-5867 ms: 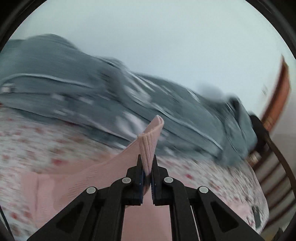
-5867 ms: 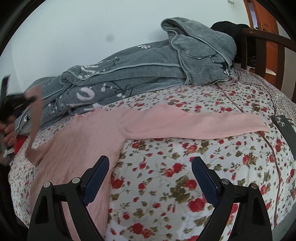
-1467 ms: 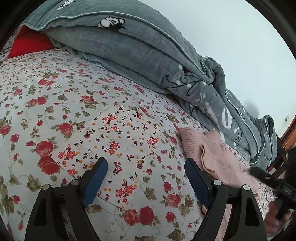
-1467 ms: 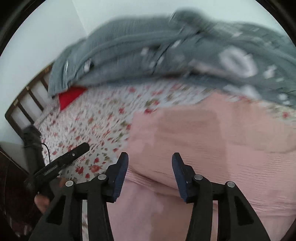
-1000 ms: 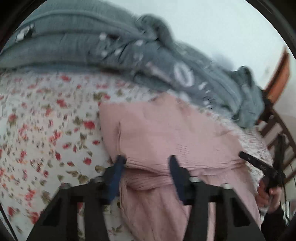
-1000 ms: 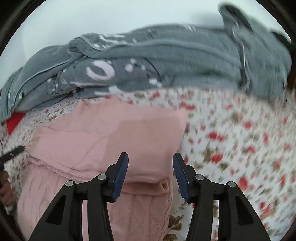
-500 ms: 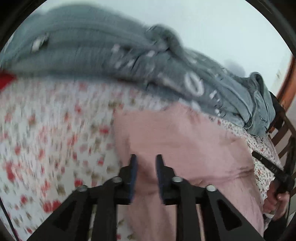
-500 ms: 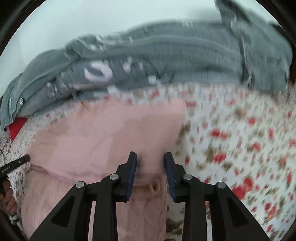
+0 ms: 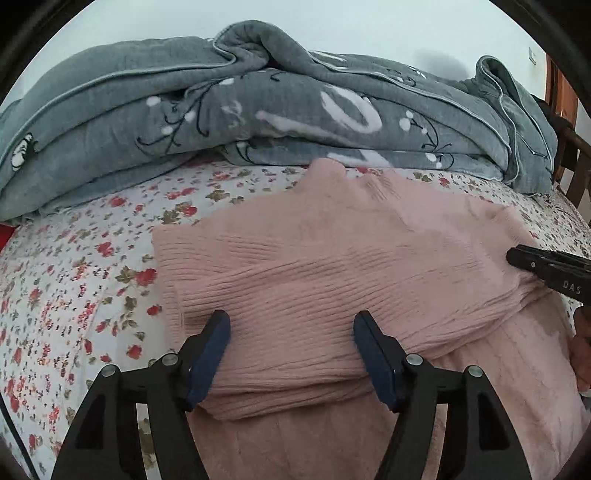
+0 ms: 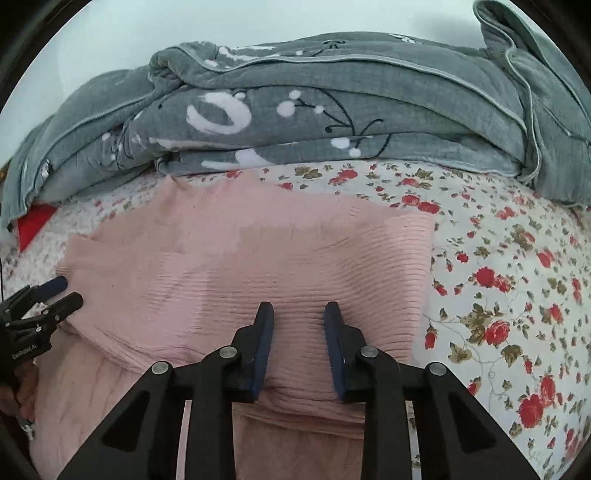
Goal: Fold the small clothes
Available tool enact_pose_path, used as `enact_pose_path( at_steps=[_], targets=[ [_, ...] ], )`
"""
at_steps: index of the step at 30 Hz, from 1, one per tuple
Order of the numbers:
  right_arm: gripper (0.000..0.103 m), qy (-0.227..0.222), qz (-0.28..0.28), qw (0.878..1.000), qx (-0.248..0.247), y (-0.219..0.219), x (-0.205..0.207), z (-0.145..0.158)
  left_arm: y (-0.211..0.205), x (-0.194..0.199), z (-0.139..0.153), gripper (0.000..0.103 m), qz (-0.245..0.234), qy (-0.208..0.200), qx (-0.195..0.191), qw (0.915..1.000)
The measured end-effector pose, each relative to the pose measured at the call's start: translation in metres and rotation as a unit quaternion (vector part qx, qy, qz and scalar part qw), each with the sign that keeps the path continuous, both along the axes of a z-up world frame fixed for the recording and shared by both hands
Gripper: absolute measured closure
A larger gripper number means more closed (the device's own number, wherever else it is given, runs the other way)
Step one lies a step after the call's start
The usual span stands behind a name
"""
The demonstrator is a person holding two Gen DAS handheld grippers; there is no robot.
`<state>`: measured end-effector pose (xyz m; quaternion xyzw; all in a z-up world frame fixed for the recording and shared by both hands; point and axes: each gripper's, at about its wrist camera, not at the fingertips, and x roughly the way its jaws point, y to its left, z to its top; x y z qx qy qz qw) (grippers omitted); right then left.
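A: What do you see at the far left of the bed (image 9: pixel 55 280)?

B: A small red thing (image 10: pixel 35 221) shows under the left end of the grey blanket (image 9: pixel 258 110). The blanket lies in a long heap along the far side of the bed, in front of the pale wall (image 9: pixel 369 26). The sheet has red flowers on white.

A: And the left tool (image 9: pixel 291 354)?

B: Its jaws have just been opening, and now they stand wide apart. Between them lies the near folded edge of the pink sweater (image 9: pixel 332 266), but the blue pads (image 9: pixel 208 354) do not press on it. So this tool is open over the cloth and grips nothing.

A: Where is the sweater?

B: It lies in the middle of the bed, just on the near side of the blanket. It is folded over itself, so a ribbed layer rests on a lower layer that reaches toward the cameras.

A: And the right tool (image 10: pixel 299 347)?

B: Its jaws have just been closing. They are narrow now, with a ridge of the ribbed layer between them. I cannot tell if the pads already pinch that ridge. In the left camera this tool enters from the right edge, beside a hand (image 9: pixel 581 354).

A: What is at the far right?

B: More flowered sheet, and brown wooden bars (image 9: pixel 576 166) behind the end of the blanket.
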<state>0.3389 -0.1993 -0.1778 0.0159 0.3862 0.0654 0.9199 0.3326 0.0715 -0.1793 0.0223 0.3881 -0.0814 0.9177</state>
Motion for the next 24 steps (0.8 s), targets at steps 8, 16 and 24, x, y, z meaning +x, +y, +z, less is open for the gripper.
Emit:
enact_pose_path(
  at_steps=[8, 16, 24],
  targets=[
    [0.073, 0.0, 0.001, 1.0, -0.013, 0.0029, -0.0034, -0.0003, -0.0026, 0.0015, 0.0, 0.037, -0.002, 0.002, 0.006, 1.0],
    [0.07, 0.005, 0.007, 1.0, 0.001, -0.0009, -0.0075, 0.0002, -0.0009, 0.0007, 0.0004, 0.037, 0.003, 0.004, 0.001, 1.0],
    [0.068, 0.01, 0.013, 1.0, -0.005, 0.0013, -0.0102, 0.0006, 0.002, -0.0004, 0.0015, 0.036, 0.007, 0.004, -0.005, 1.0]
  ],
)
